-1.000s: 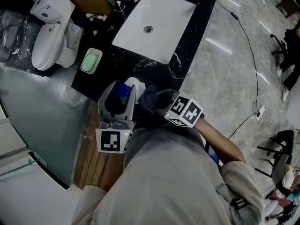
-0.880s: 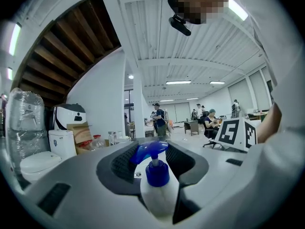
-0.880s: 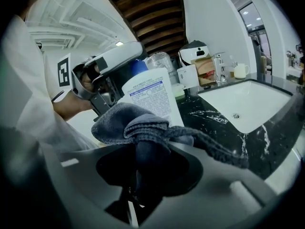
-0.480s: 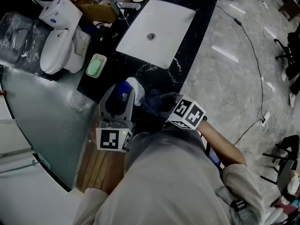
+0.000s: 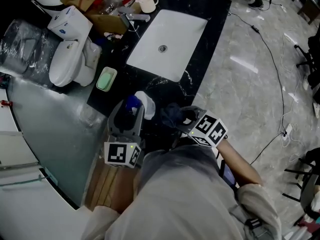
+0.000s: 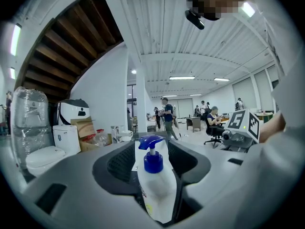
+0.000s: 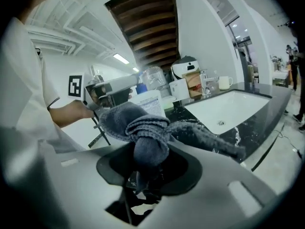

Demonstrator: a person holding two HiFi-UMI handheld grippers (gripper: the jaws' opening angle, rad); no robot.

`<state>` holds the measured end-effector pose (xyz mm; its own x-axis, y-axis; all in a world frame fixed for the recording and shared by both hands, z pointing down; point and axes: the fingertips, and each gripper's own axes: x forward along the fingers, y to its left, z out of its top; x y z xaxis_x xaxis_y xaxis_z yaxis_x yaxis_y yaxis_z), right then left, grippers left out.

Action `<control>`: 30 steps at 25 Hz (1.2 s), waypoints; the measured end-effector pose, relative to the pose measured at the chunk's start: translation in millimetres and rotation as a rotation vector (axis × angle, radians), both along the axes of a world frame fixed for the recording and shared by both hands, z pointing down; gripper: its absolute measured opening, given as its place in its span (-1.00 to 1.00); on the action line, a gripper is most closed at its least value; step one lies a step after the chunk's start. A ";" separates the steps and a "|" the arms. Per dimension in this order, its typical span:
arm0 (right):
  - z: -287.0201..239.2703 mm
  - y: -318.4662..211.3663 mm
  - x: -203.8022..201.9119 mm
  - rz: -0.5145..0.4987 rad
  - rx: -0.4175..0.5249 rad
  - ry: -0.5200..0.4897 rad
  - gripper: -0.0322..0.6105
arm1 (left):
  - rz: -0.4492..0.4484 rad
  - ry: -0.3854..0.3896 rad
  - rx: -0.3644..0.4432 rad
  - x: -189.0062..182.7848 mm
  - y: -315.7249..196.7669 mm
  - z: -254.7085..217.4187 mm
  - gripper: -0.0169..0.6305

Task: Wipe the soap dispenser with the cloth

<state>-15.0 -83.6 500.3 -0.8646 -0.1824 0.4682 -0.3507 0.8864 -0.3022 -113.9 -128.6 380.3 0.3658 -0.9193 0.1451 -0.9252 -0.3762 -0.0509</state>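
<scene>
The soap dispenser (image 5: pixel 143 100), a white bottle with a blue pump (image 6: pixel 153 159), stands on the black counter (image 5: pixel 207 39) near its front edge. My left gripper (image 5: pixel 132 110) reaches around it. Its jaws have just been opening, and the bottle (image 6: pixel 157 187) now stands between them with the pads off it. Just right of the bottle, my right gripper (image 5: pixel 184 120) is shut on a bunched dark grey cloth (image 5: pixel 172 114). In the right gripper view the cloth (image 7: pixel 143 128) fills the jaws, and a tail hangs off to the right. The bottle's label (image 7: pixel 148 103) shows behind it.
A white sink basin (image 5: pixel 167 34) is set into the counter beyond the bottle. A green soap dish (image 5: pixel 106 79) lies at the left edge, beside a white toilet (image 5: pixel 70 61). A mug (image 5: pixel 146 4) and boxes stand at the back. Cables cross the grey floor on the right.
My right gripper has drawn the cloth slightly right and away from the bottle. The left gripper has stayed around the bottle, its jaws a little wider.
</scene>
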 end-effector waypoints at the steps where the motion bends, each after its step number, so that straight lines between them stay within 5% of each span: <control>1: -5.1 -2.2 3.3 0.021 0.007 -0.020 -0.50 | -0.002 0.002 -0.001 0.4 1.6 0.4 -0.32; 16: -89.6 1.2 25.3 0.193 0.129 -0.269 -0.51 | -0.020 0.069 -0.002 -12.1 39.0 -0.8 -0.33; 22: -113.7 30.2 29.4 0.246 0.191 -0.284 -0.52 | 0.008 0.040 0.000 -9.6 70.6 -3.2 -0.89; 30: -137.5 82.1 31.1 0.299 0.290 -0.243 -0.57 | 0.041 0.082 0.030 -8.2 121.3 -21.9 -0.92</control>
<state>16.0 -1.6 362.8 -0.8324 -0.5329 0.1520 -0.5529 0.8172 -0.1627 -122.1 -7.3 358.4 0.4128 -0.9068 0.0855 -0.9105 -0.4133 0.0130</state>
